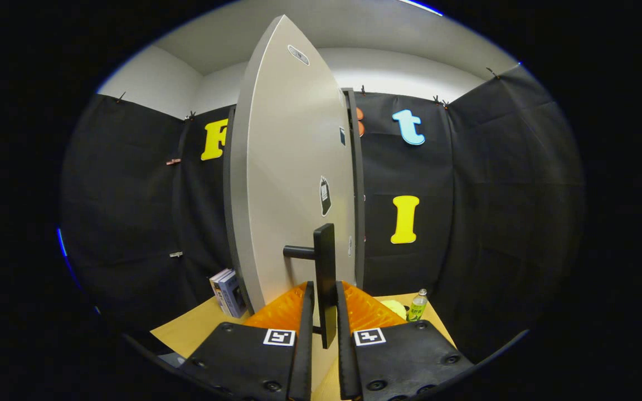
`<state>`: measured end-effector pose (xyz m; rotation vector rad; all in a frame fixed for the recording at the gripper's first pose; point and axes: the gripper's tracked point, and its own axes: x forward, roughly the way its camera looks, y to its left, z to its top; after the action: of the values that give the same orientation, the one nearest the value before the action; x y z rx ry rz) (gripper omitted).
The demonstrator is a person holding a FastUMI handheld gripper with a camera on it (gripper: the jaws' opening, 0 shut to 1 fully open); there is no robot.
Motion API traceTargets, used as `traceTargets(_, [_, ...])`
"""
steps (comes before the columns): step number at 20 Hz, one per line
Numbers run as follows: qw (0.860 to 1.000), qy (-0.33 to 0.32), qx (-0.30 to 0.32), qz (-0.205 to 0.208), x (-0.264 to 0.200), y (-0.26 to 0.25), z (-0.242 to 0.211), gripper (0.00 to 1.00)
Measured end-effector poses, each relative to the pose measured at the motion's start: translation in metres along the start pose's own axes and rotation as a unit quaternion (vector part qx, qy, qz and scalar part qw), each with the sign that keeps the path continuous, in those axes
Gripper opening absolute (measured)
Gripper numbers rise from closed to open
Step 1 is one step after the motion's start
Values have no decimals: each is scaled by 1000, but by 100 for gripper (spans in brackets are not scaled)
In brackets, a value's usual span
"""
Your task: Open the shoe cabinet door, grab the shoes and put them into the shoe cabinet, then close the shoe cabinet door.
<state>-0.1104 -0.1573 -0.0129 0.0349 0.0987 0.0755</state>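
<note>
Gripper (321,312) sits at lower centre of the frame, and your two fingers (305,334) stand close on either side of the dark vertical handle (325,278) of the shoe cabinet door (293,184). The lower end of the handle bar drops between the fingers. Both finger faces look to lie against the bar, so you are clenched on the handle; a thin sliver of gap cannot be ruled out at this angle.

Door: pale grey panel, rising from just ahead of the fingers to the upper centre of the frame. You see it nearly edge-on, swung out toward the camera, its dark edge on the left side. The handle stands off the panel on a short horizontal post (298,252). Small stickers sit on the panel above the handle, one dark one at mid height (325,196).

Cabinet frame (356,189): a dark upright strip directly right of the door panel, running from upper centre down to the tabletop.

Table (198,328): light wood surface across the lower part of the frame. A small stack of books or boxes (227,292) stands lower left of the door, just beside its edge. A green bottle (417,305) stands lower right, near the right finger, with a yellowish object (394,307) just left of it, too small to identify.
</note>
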Motion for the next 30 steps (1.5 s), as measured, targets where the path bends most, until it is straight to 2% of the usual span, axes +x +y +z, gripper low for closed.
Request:
traceTargets(5, [1000,-18,-3,-20,-12,-26,10,18])
traceTargets(10, [999,-32,-10,-35,-17,-35,18,18])
traceTargets(17, [996,-49,-7,-77,-22,-48,28,18])
traceTargets(21, [995,-67,-22,-77,-24,-46,33,18])
traceTargets(25, [996,-71,-18,-48,-30,-29,35,18])
traceTargets(30, [998,-45,-23,30,-29,25,6,18])
